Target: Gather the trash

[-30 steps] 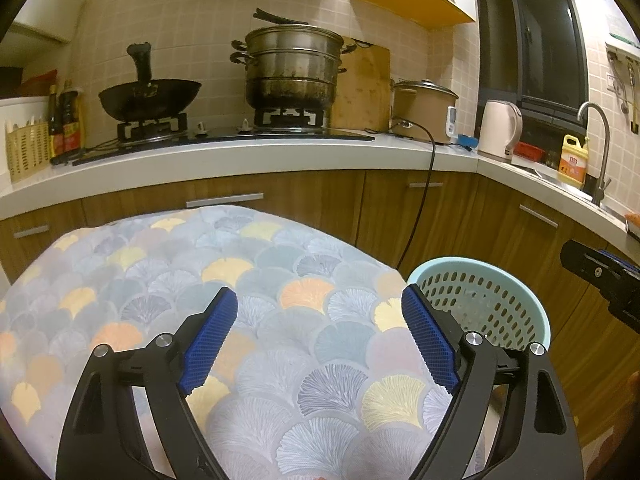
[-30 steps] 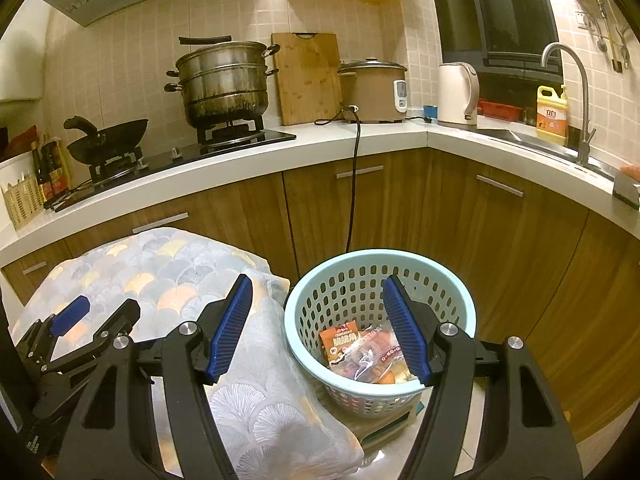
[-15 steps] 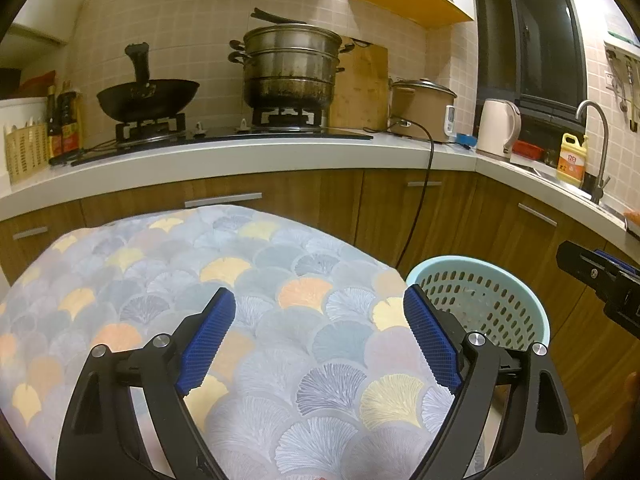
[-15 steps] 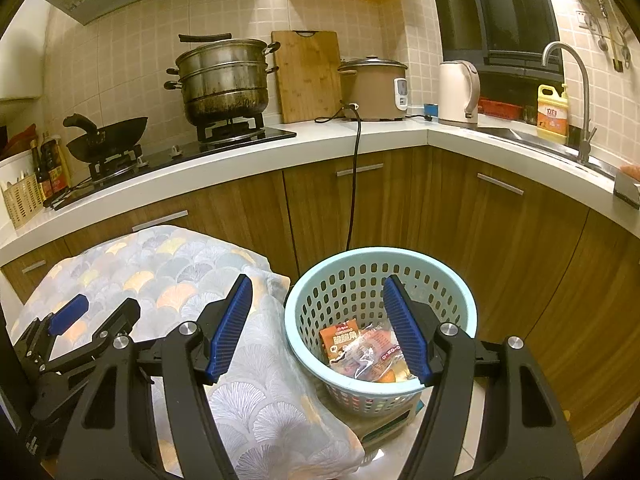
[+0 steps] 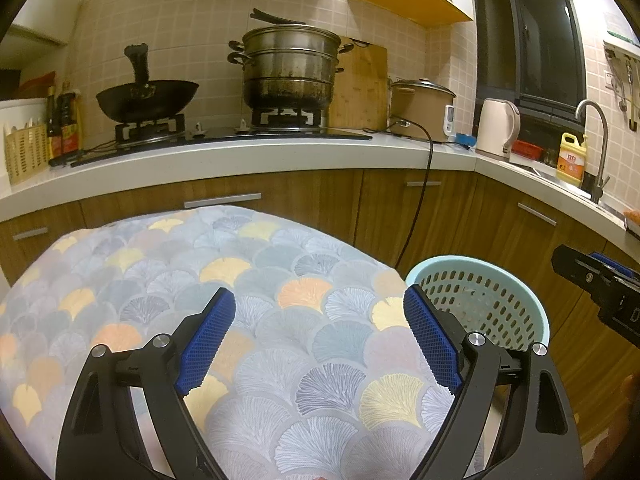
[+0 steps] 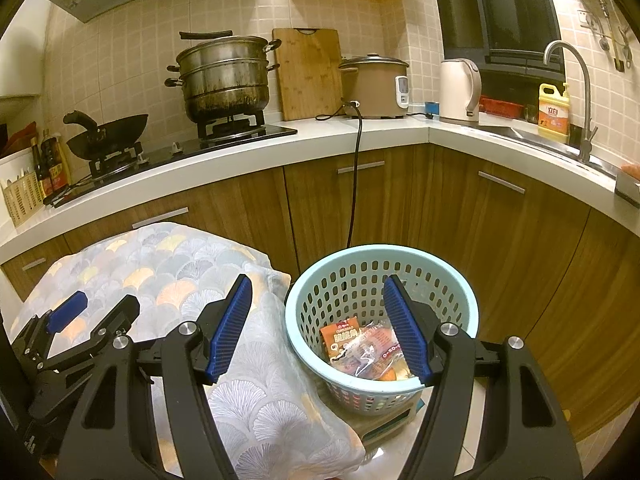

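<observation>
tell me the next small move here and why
Probably pull both back and stop: the left gripper and right gripper are open and empty, wrappers already lie in the basket, and no trash shows on the cloth.

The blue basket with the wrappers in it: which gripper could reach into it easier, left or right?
Right, probably. The right gripper hangs open with the basket and its wrappers just ahead. The left gripper, also open, is over the patterned cloth, with the basket off to its side.
</observation>
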Motion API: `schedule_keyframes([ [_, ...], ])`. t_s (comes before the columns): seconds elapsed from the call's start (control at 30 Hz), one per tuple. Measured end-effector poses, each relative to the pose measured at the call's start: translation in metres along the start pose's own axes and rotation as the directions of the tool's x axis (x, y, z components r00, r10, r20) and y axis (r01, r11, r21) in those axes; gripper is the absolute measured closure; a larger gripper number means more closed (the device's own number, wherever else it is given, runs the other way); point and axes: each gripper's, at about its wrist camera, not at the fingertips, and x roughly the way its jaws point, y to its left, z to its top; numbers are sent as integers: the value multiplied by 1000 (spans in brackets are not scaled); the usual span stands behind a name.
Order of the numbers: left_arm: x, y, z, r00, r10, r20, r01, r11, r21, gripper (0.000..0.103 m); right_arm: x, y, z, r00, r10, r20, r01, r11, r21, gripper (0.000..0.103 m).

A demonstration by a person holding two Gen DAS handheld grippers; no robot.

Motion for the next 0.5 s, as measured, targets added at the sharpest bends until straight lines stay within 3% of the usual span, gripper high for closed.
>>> schedule_keyframes([
  [0.5,2,1,1,1000,-8,-1,8,1000,2,19,2,5,-3,1000,-17,-6,17,1000,-15,38],
])
